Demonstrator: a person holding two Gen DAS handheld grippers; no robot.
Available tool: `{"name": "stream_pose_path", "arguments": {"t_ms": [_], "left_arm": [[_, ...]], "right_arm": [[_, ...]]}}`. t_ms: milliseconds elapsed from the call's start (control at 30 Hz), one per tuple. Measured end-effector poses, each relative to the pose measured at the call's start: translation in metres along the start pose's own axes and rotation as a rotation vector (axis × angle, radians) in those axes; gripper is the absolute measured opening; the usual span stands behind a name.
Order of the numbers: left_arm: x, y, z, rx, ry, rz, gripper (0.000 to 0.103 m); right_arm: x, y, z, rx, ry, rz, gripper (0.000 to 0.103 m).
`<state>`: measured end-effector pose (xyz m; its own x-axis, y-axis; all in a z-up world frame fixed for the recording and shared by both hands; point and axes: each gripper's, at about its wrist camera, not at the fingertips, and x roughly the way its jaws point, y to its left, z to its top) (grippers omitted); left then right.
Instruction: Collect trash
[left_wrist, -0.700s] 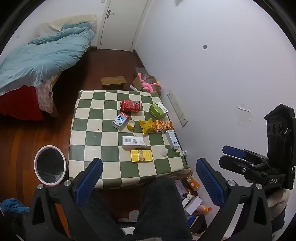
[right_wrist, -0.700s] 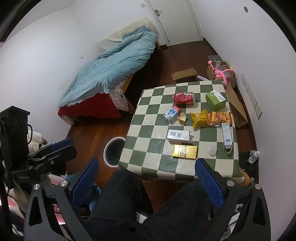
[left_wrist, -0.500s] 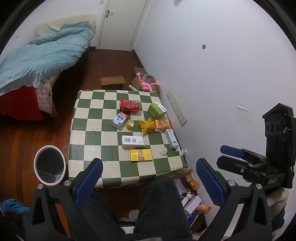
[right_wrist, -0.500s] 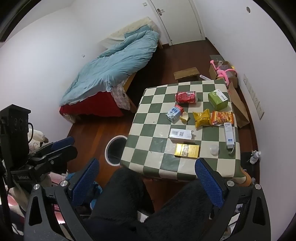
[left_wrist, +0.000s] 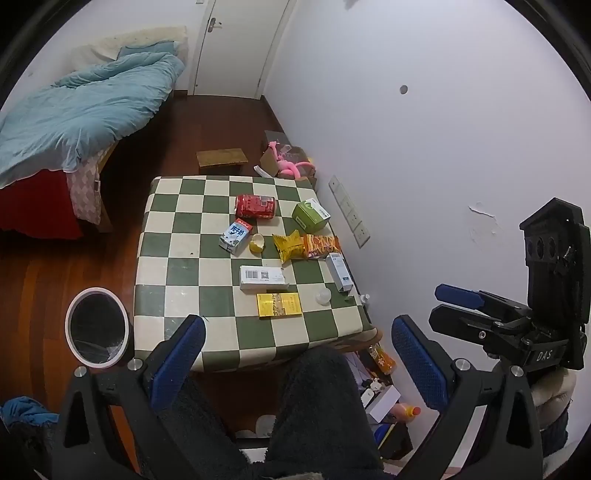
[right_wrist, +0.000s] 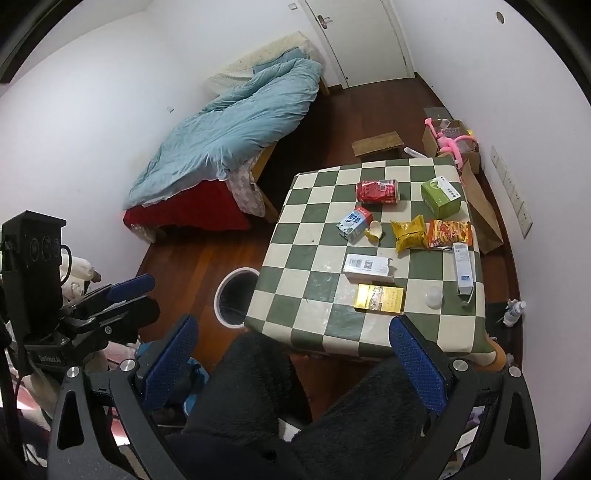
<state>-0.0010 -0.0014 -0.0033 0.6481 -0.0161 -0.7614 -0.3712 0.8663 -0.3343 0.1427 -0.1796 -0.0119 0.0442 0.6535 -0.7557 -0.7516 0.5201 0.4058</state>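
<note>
Home bedroom, bed, checkered table

The table wears a smooth, faintly glossy green-and-cream checked cover. Near its far edge lies a shiny red metal can beside a matt green cardboard box. Toward the right edge, the yellow snack bag and orange snack bag are crinkled glossy foil. Near the front edge a gold box gleams. The floor is polished dark wood; the quilt is soft matt blue cloth. The left gripper has black matt plastic arms and rough blue pads.
</note>
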Motion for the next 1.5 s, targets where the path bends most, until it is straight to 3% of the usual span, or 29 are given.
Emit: {"name": "stream_pose_path", "arguments": {"t_ms": [1500], "left_arm": [[0.0, -0.0031, -0.0002, 0.007, 0.006, -0.018, 0.103]], "right_arm": [[-0.0024, 0.0033, 0.0034, -0.01, 0.007, 0.005, 0.103]]}}
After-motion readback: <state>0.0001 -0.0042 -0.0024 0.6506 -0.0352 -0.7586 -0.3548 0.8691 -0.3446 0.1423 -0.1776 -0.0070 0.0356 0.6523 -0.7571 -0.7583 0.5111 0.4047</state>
